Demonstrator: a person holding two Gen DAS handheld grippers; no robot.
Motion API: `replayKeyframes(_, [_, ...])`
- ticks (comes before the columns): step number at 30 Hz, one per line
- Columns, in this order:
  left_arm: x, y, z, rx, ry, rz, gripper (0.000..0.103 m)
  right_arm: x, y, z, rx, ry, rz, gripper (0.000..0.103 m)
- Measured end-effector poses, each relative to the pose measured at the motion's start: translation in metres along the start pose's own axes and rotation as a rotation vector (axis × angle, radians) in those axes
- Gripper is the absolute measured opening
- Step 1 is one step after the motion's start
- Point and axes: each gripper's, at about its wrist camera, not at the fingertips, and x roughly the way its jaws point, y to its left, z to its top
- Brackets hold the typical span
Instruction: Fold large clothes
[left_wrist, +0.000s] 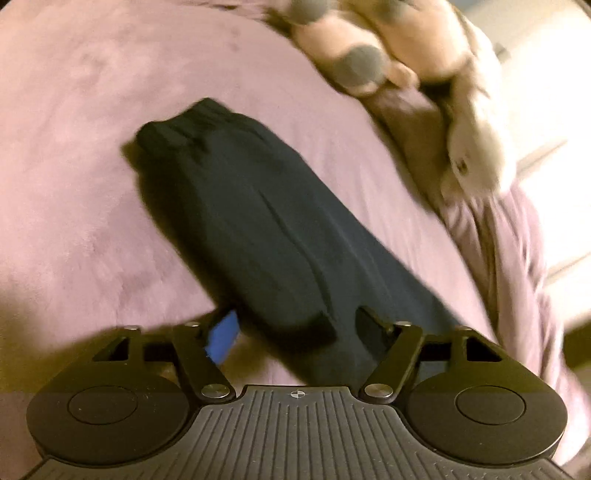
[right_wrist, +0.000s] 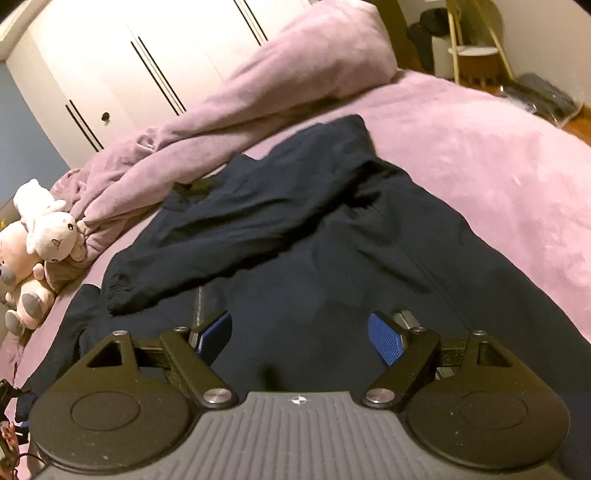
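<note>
A dark navy jacket (right_wrist: 295, 229) lies spread on the pink bed cover (right_wrist: 498, 166), with one sleeve (right_wrist: 229, 236) folded across its body and the cuff near the zipper (right_wrist: 199, 302). My right gripper (right_wrist: 299, 336) hovers over the jacket's body, its blue pads (right_wrist: 386, 339) wide apart and nothing pinched. In the left wrist view a long navy sleeve (left_wrist: 251, 221) runs from its cuff (left_wrist: 173, 125) down to my left gripper (left_wrist: 295, 328). The cloth lies between the open jaws; the blue left pad (left_wrist: 221, 336) stands clear of its edge. The picture is blurred.
Plush toys (right_wrist: 48, 229) (left_wrist: 354, 62) sit at the bed's edge beside a bunched pink duvet (right_wrist: 295, 74). White wardrobe doors (right_wrist: 129, 74) stand behind. A gold-legged stand (right_wrist: 476, 55) and a dark bag (right_wrist: 546, 96) are on the floor beyond the bed.
</note>
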Motion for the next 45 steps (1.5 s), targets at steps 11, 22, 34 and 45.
replayKeyframes(11, [0.011,0.044,0.025,-0.256,0.011,-0.133,0.009,0.010,-0.012,0.005,0.094,0.005,-0.047,0.059])
replayKeyframes(22, [-0.052,-0.108,0.004,0.305,-0.078,-0.262,0.008,0.009,-0.019,0.008,0.054,-0.032,-0.043,0.059])
replayKeyframes(34, [-0.043,-0.289,-0.236,0.800,0.358,-0.550,0.062,-0.002,-0.011,0.008,-0.029,-0.030,-0.010,0.059])
replayKeyframes(45, [-0.062,-0.201,-0.200,0.712,0.298,-0.341,0.078,0.024,0.021,0.011,-0.139,0.035,0.094,0.067])
